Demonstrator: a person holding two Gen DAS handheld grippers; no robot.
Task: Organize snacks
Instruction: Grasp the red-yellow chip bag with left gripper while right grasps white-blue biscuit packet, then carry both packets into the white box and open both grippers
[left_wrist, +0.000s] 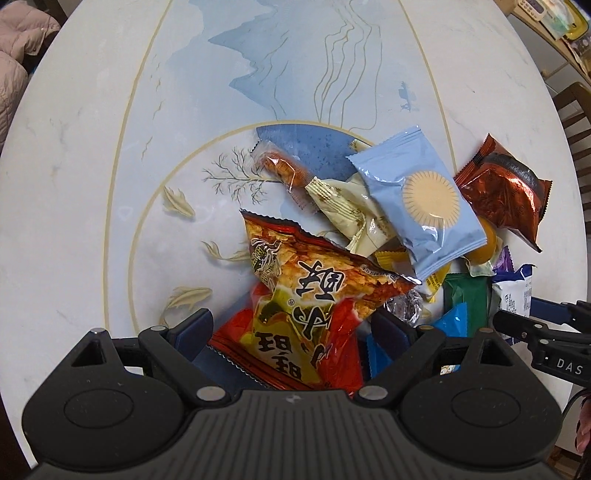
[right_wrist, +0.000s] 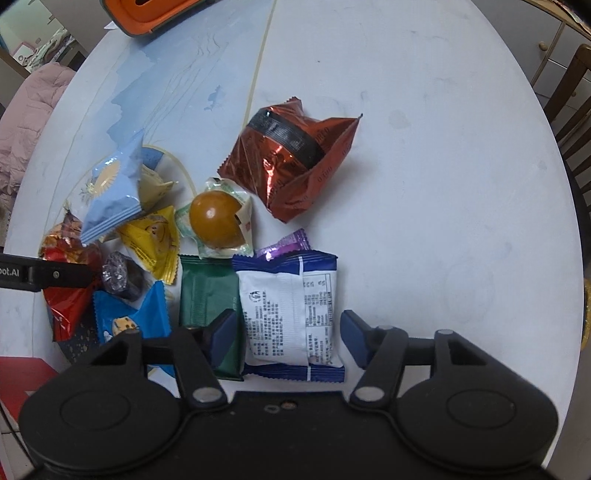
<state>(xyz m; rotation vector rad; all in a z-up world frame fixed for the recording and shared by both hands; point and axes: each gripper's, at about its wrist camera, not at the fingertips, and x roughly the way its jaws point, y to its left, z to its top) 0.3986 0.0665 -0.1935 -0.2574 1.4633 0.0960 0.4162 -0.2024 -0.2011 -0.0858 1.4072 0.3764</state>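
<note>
A pile of snack packets lies on the round table. My left gripper (left_wrist: 293, 325) is open with its fingers on either side of a red and yellow chip bag (left_wrist: 306, 306). Beyond it lie a light blue packet with a sun (left_wrist: 421, 199), a cream wrapper (left_wrist: 343, 206), a clear-wrapped sausage snack (left_wrist: 280, 168) and a copper foil bag (left_wrist: 506, 192). My right gripper (right_wrist: 288, 334) is open around a white and blue packet (right_wrist: 291, 314), beside a green packet (right_wrist: 207, 295). An orange ball in wrap (right_wrist: 216, 218), yellow packet (right_wrist: 155, 240) and copper foil bag (right_wrist: 291, 158) lie ahead.
An orange container (right_wrist: 155, 14) stands at the table's far edge. A wooden chair (right_wrist: 569, 99) is at the right, a pink quilted coat (right_wrist: 22, 125) at the left. The right gripper's arm (left_wrist: 546, 332) shows in the left wrist view.
</note>
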